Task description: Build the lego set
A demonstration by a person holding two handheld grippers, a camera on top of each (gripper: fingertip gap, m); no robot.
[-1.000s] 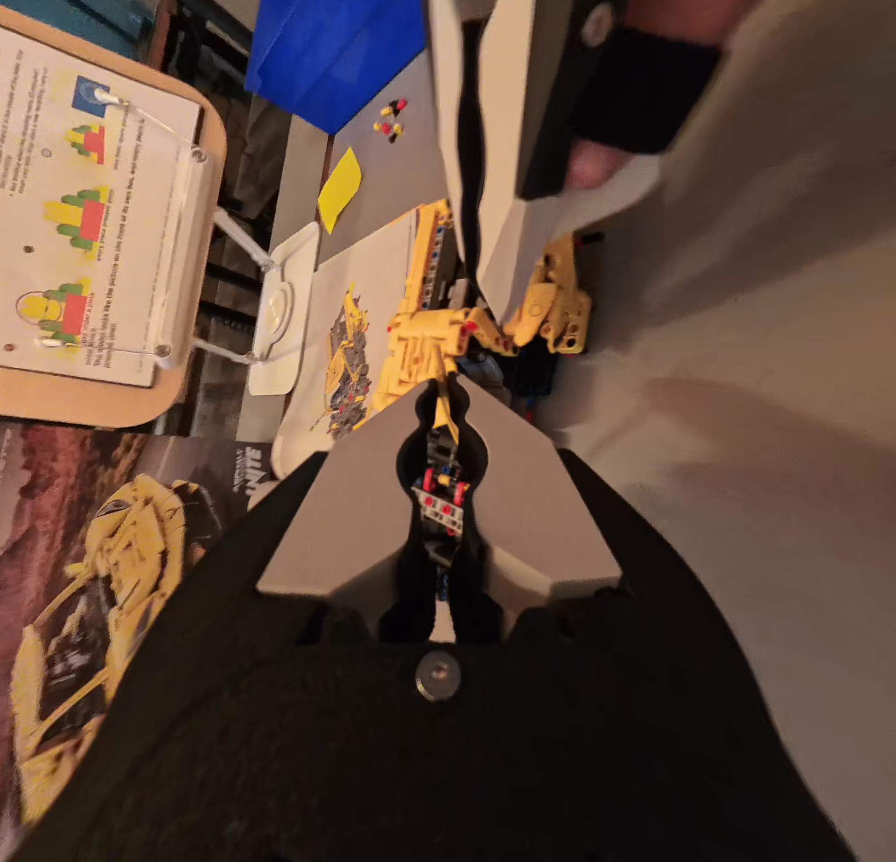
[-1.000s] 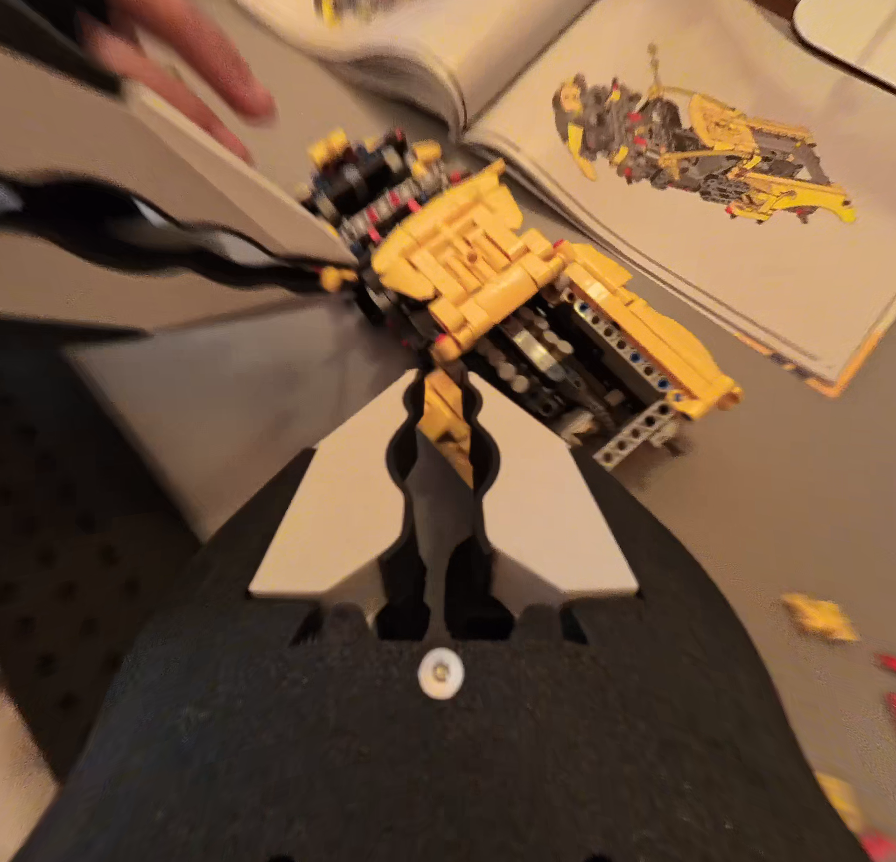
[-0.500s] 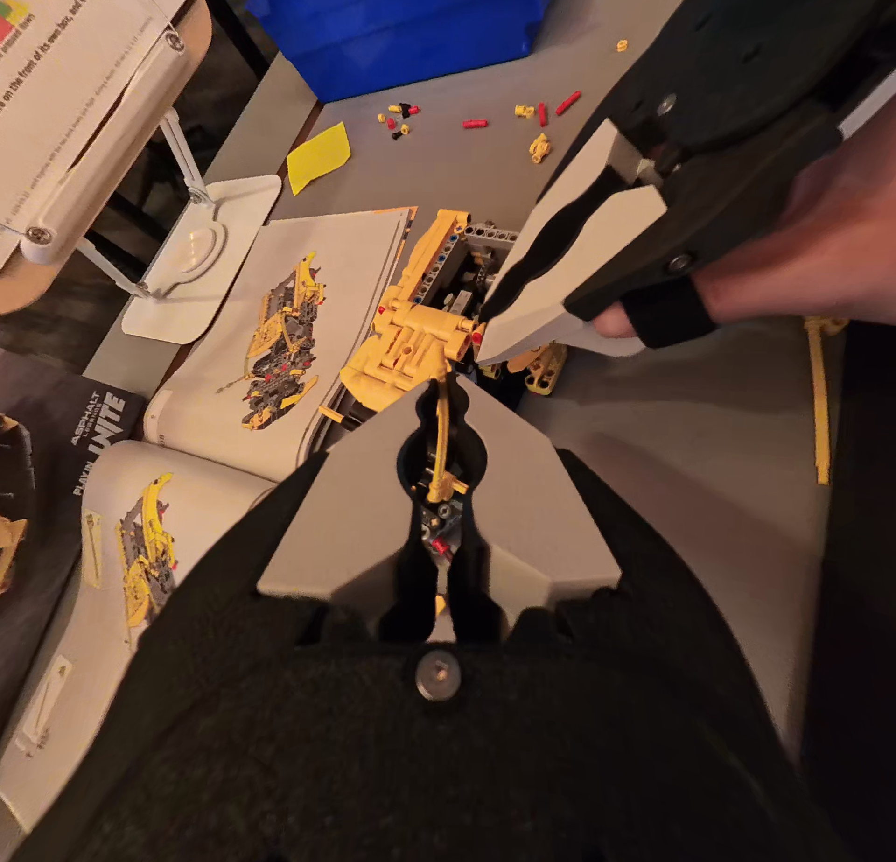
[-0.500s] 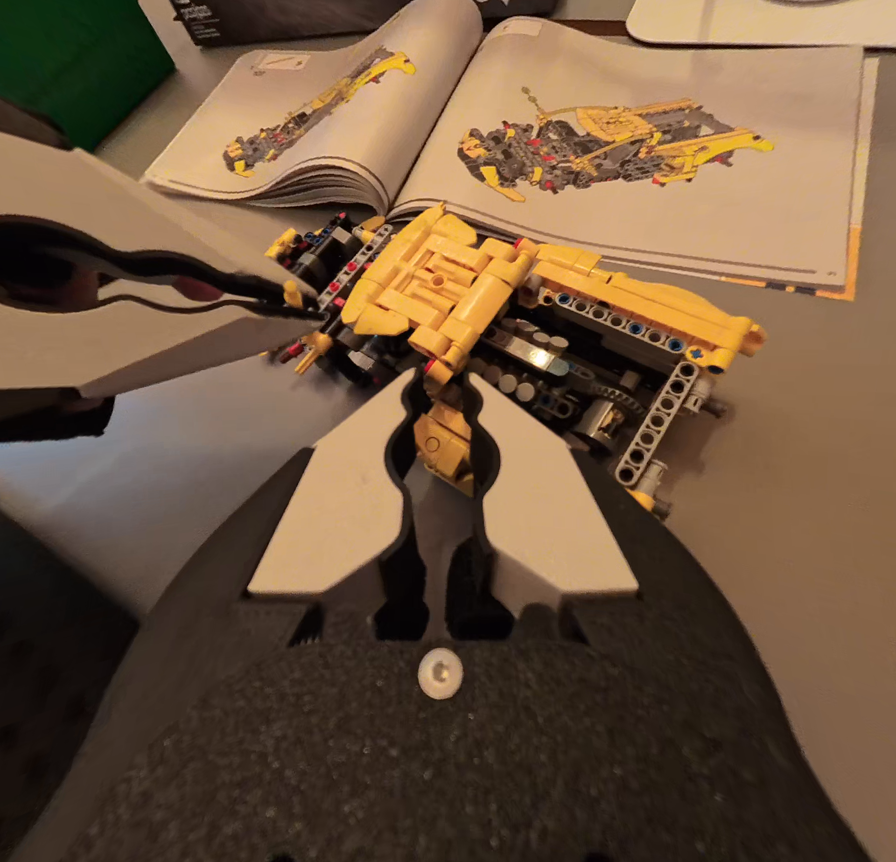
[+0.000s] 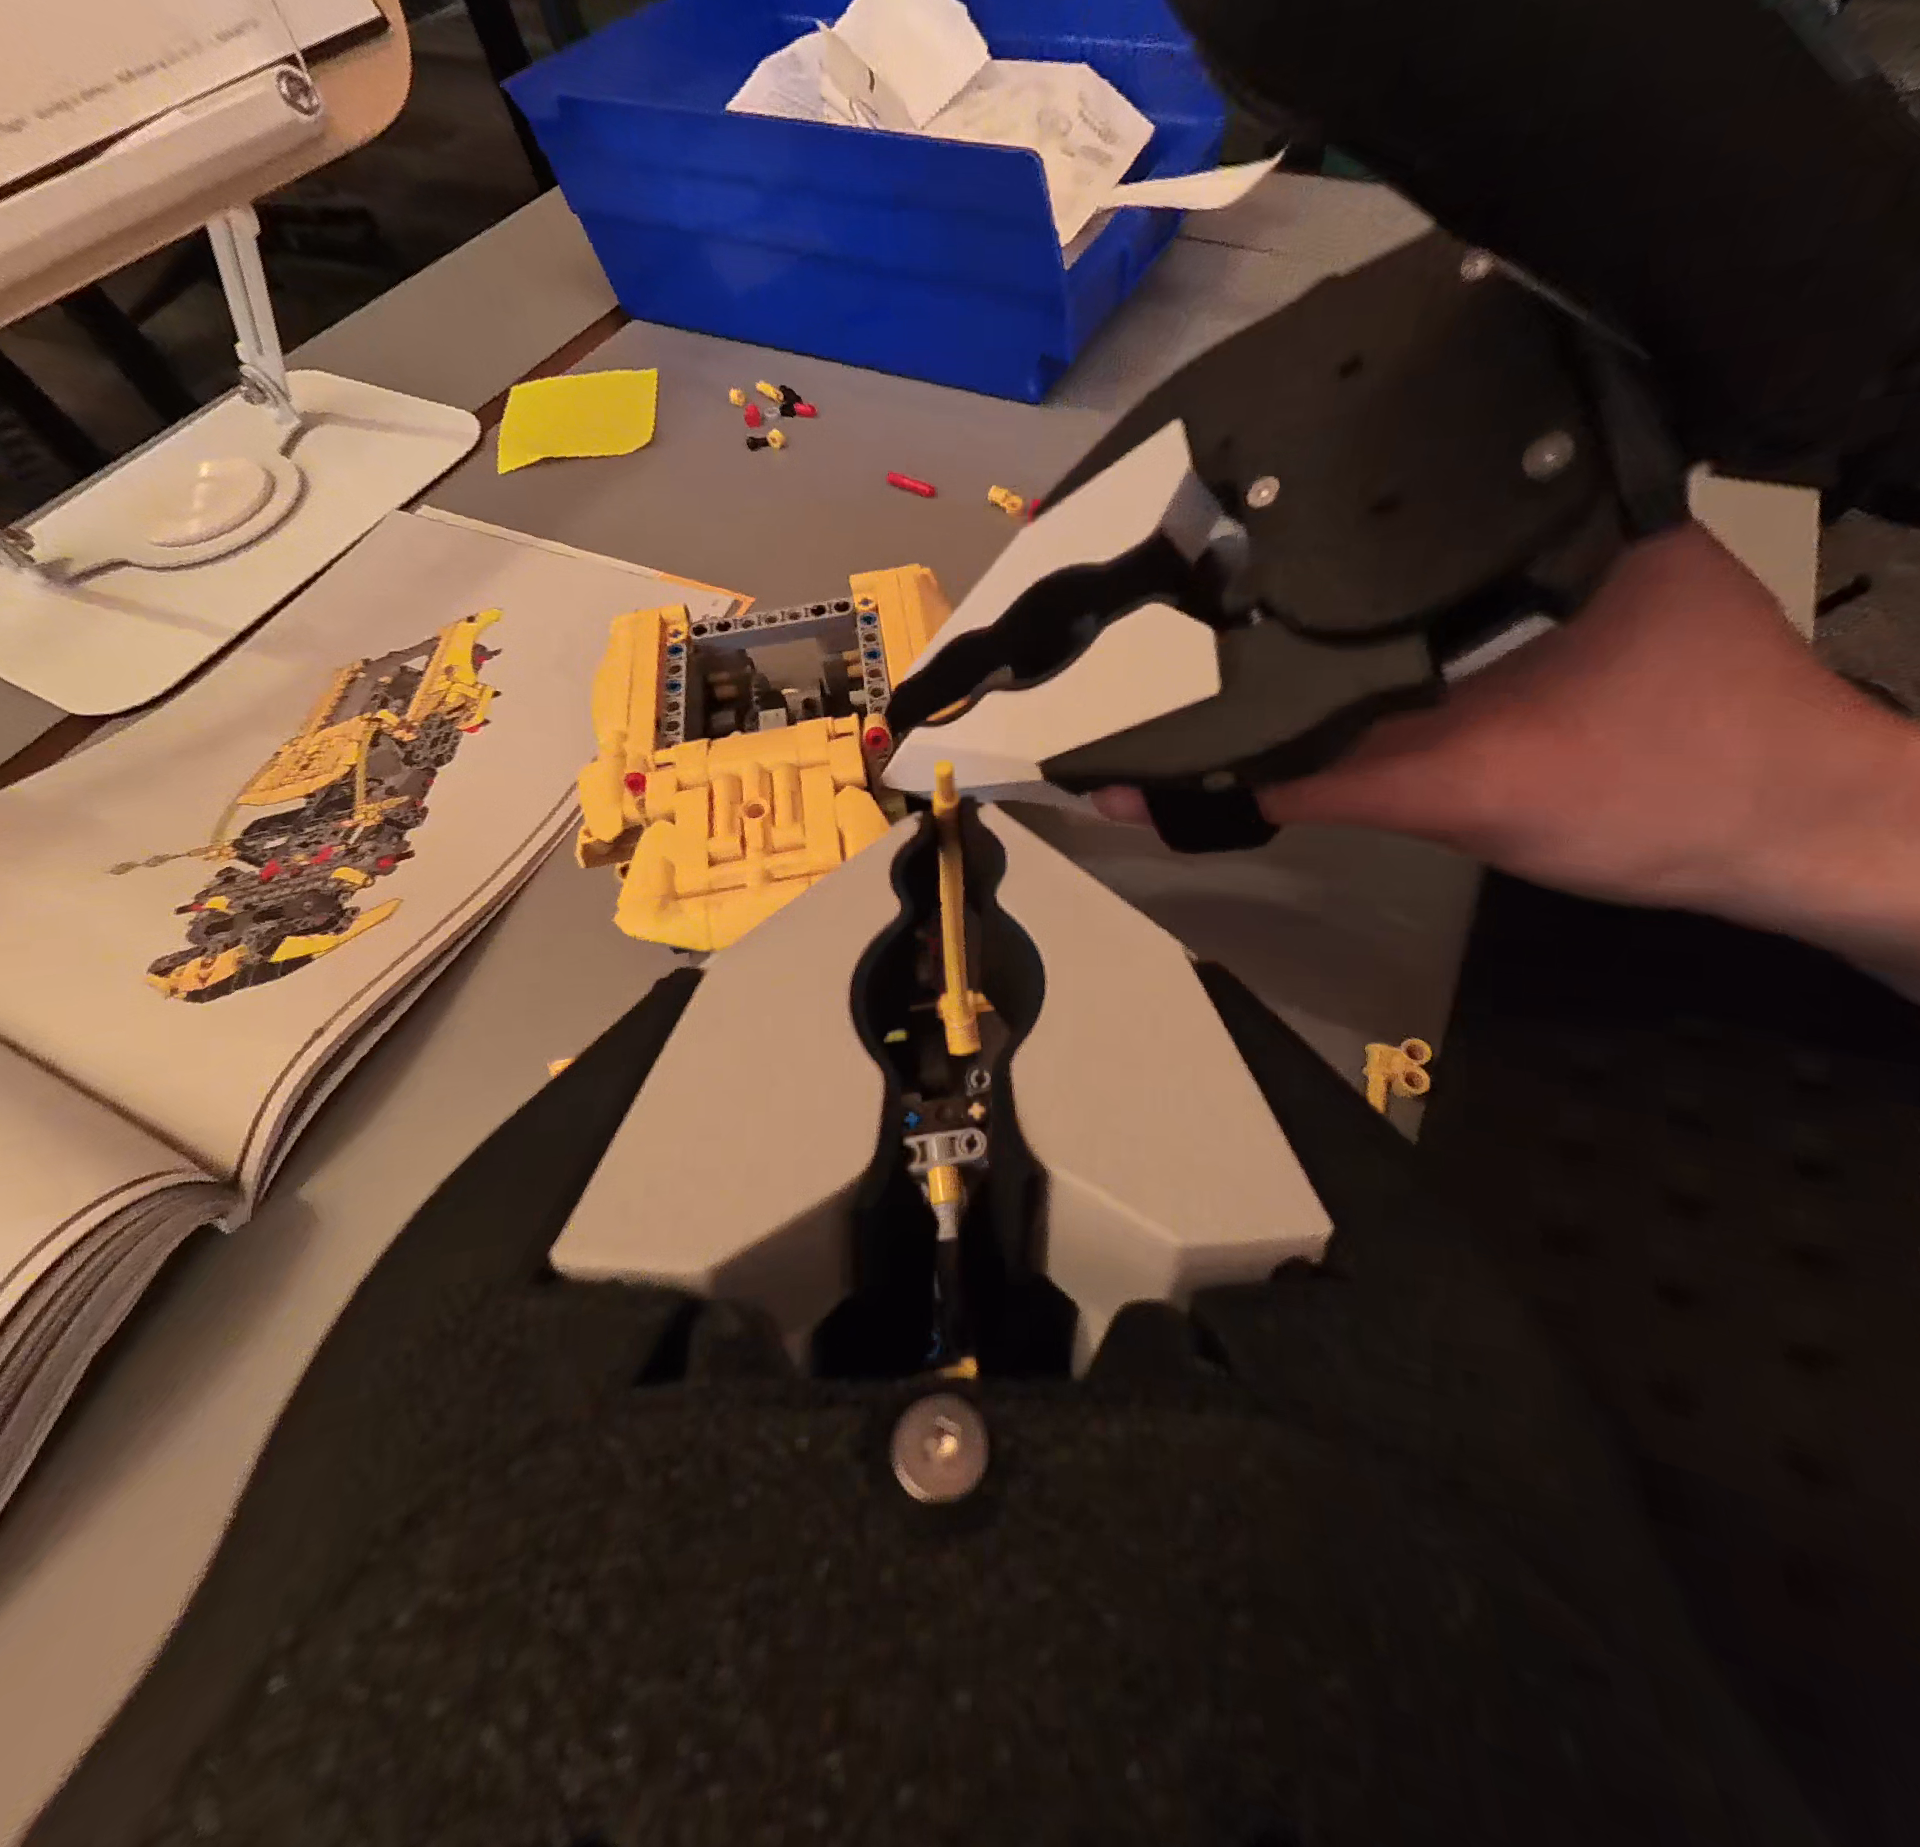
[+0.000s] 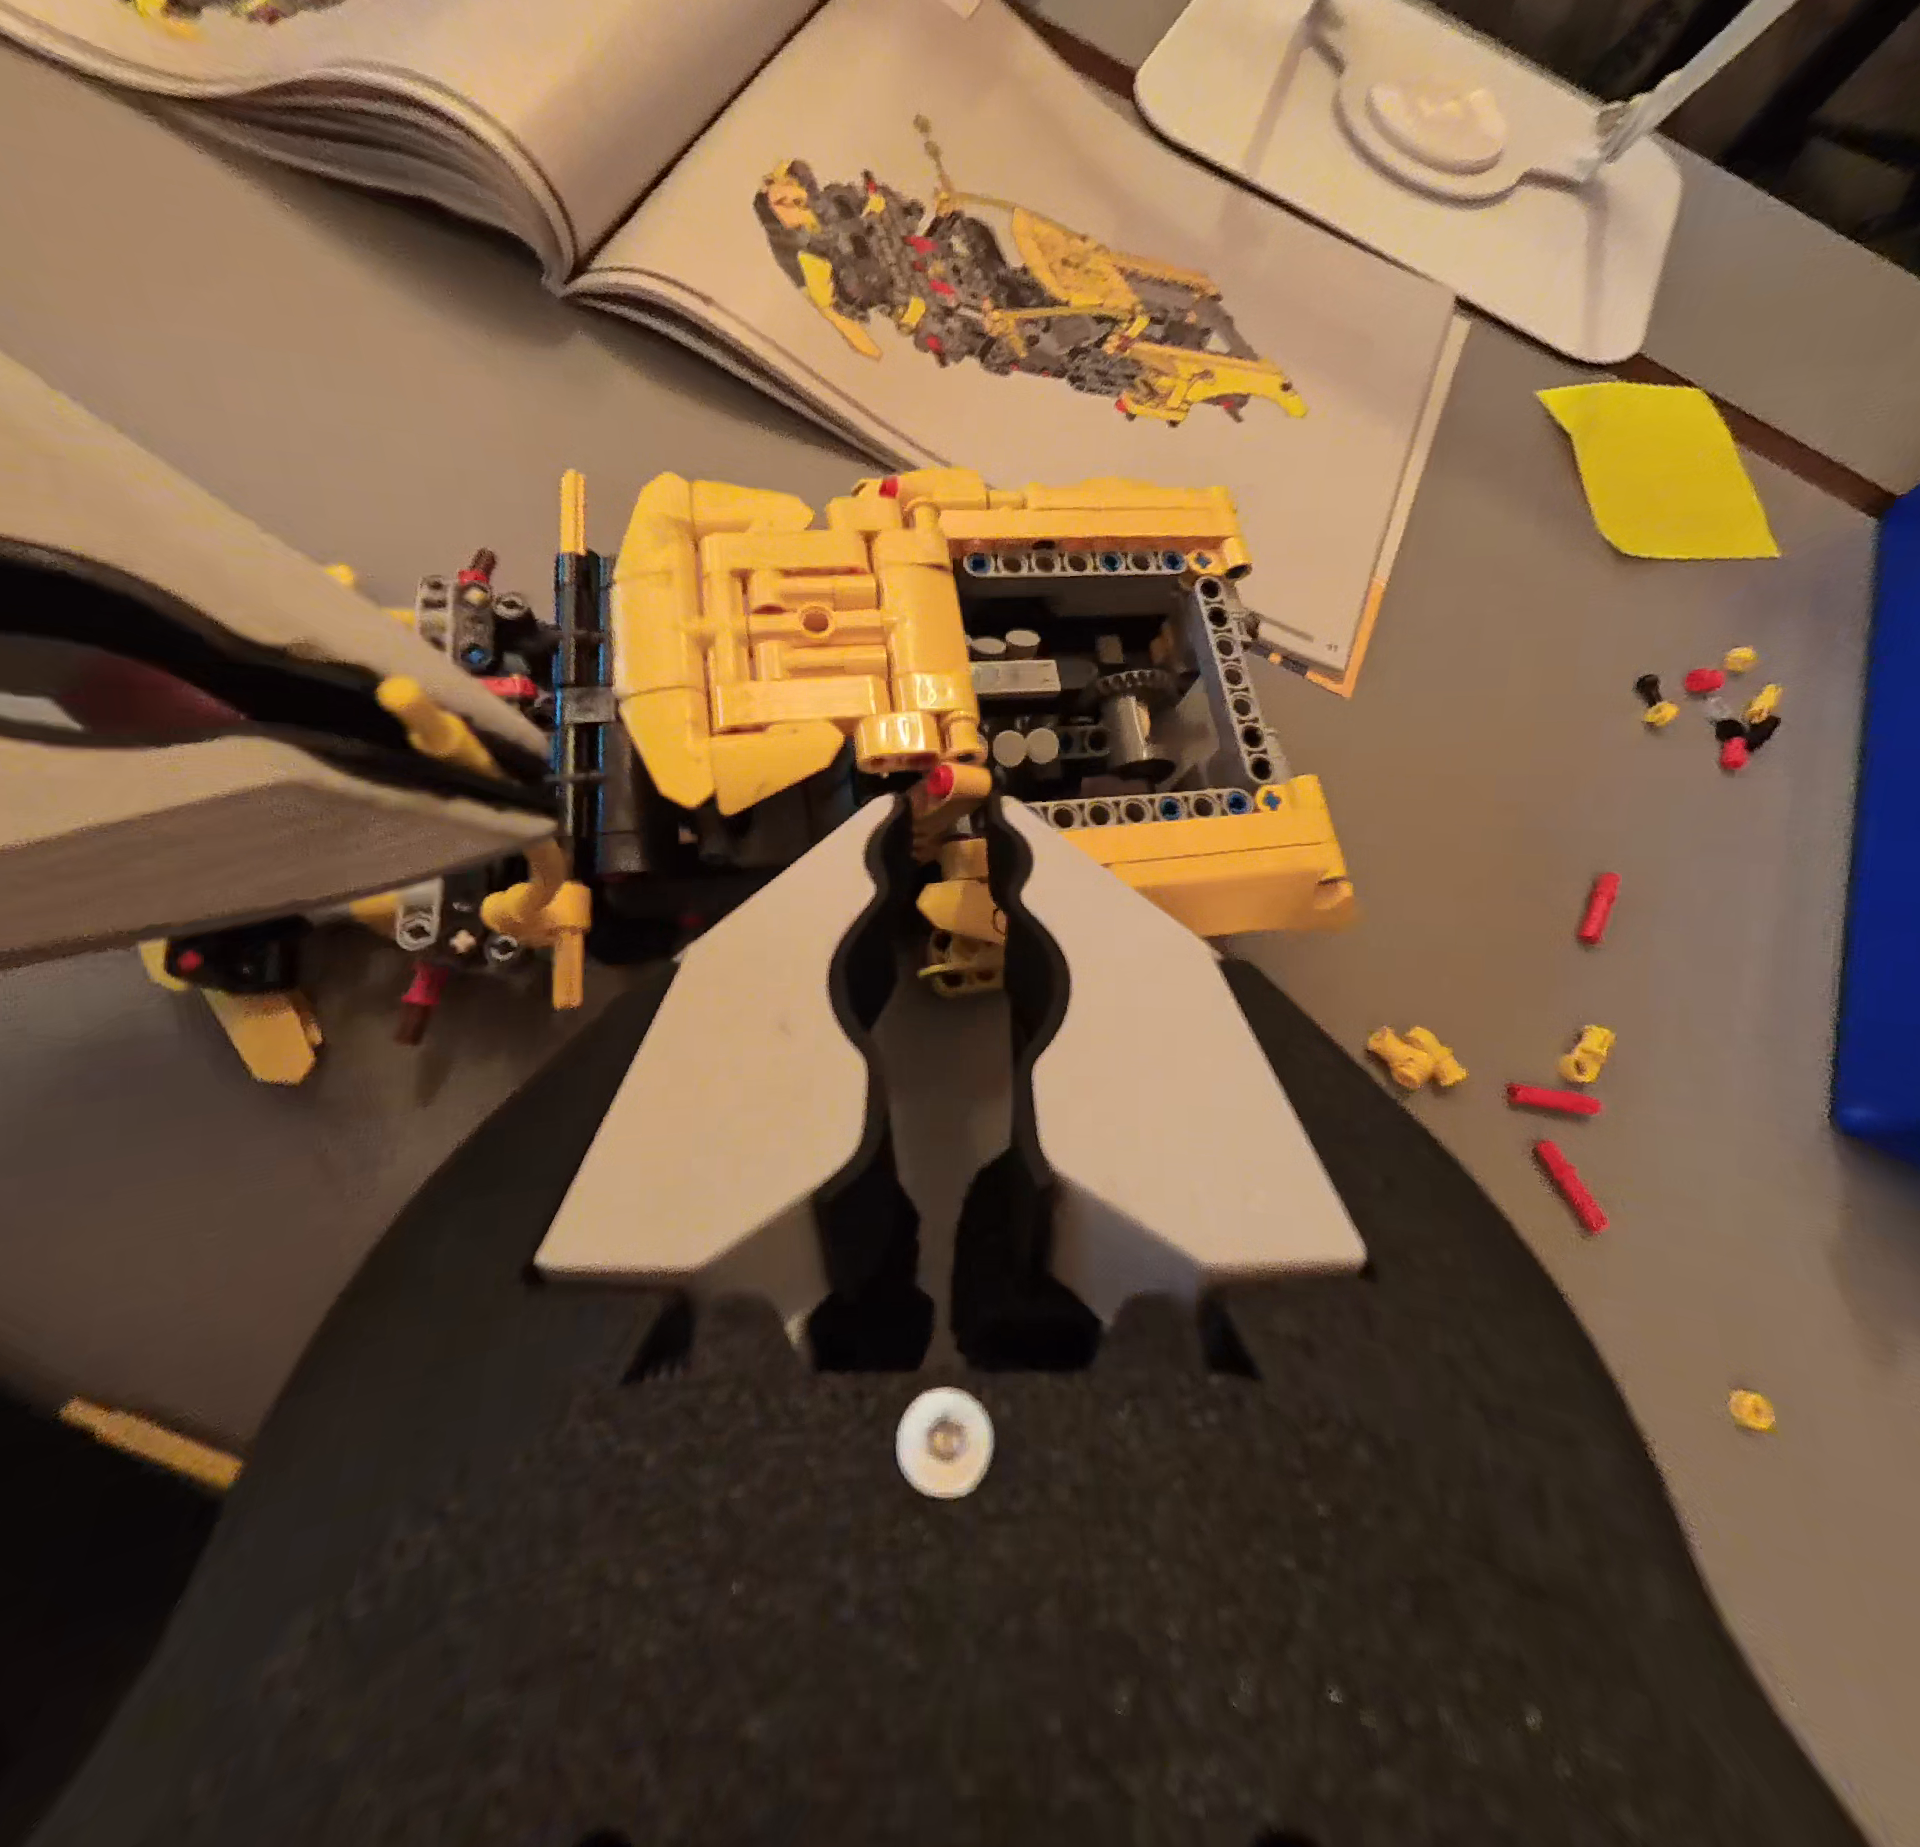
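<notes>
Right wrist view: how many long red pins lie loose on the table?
3 long red pins, all between the lego model and the blue bin: one uppermost, one lower, one lowest. More may be hidden.

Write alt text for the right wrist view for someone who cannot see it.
The right gripper pinches a small yellow part on the near side of a yellow lego model lying on a grey table, while the left gripper grips its left end. Behind lie an open manual, a white stand base and a yellow note; loose red and yellow pins lie right.
</notes>
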